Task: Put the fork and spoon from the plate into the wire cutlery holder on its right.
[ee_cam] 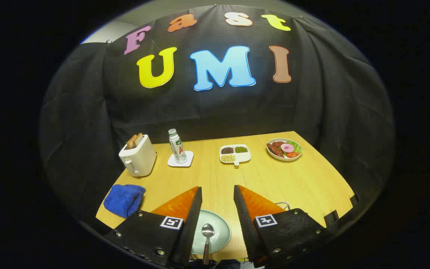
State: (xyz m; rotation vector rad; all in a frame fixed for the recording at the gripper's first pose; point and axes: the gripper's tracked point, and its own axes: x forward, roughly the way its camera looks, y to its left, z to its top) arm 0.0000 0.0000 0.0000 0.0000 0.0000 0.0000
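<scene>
The black-and-orange gripper (217, 209) hangs spread wide and empty above a pale green round plate (220, 233). A silver wooden-handled spoon (207, 237) lies there, apparently not yet moved.

Single fisheye view, mounted on the gripper (217, 194), looking forward and down along its two fingers, which stand apart at the near edge. Camera sits high over the near side of the table (274, 183), facing the booth wall. Nearest in view: plate (220, 231) with spoon (207, 233), between the fingers. Far side, well beyond the fingers: toaster (137, 156), bottle (177, 146), food dishes.
</scene>
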